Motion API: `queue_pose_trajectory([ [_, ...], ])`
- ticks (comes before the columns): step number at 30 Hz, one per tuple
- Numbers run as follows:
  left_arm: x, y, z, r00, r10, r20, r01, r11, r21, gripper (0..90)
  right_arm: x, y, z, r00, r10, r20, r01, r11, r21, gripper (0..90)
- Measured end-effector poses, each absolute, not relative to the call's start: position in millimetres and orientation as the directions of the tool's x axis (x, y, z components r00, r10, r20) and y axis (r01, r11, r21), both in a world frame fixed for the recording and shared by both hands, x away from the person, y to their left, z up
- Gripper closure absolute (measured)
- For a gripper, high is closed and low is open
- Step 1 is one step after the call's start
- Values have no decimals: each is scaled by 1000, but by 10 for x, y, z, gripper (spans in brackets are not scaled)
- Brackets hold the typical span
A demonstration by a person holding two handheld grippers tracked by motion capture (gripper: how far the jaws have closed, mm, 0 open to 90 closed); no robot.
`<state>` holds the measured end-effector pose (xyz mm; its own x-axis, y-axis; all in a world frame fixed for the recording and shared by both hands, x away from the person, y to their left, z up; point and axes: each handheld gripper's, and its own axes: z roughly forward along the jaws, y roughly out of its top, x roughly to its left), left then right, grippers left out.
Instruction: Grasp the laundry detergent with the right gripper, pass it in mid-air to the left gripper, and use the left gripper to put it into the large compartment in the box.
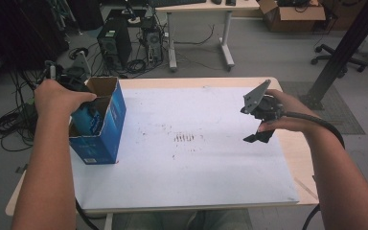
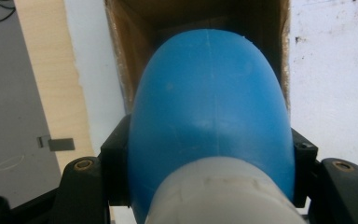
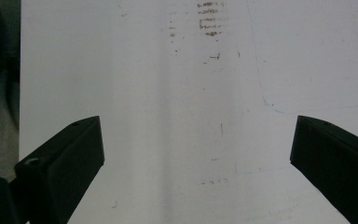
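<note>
A blue bottle (image 2: 209,107) with a white cap (image 2: 223,196) is clamped between the jaws of my left gripper (image 2: 209,156), bottom end pointing into an open blue cardboard box (image 1: 103,122). In the high view the bottle (image 1: 87,120) sits partly inside that box at the table's left edge, under the person's left hand. My right gripper (image 1: 258,136) hovers over the right side of the white board (image 1: 187,158), jaws wide apart with nothing between them (image 3: 196,149).
The white board (image 3: 168,93) has brown smudges (image 1: 187,138) near its middle. Wooden table edge (image 1: 297,148) shows at the right. Beyond the table stand computer towers (image 1: 114,44), cables, a desk and a cardboard box (image 1: 294,15) on the floor.
</note>
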<state>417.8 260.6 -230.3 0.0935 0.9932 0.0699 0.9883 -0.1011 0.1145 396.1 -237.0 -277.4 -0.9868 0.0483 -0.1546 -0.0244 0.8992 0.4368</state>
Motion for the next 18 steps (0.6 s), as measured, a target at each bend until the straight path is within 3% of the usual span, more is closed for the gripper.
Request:
queue_pose_trajectory([
  [18,4207,2639,-2626,86,994,66,991,-92,96,381,3947,-2382,-2787,-987,56,-150,-15,899,437,28],
])
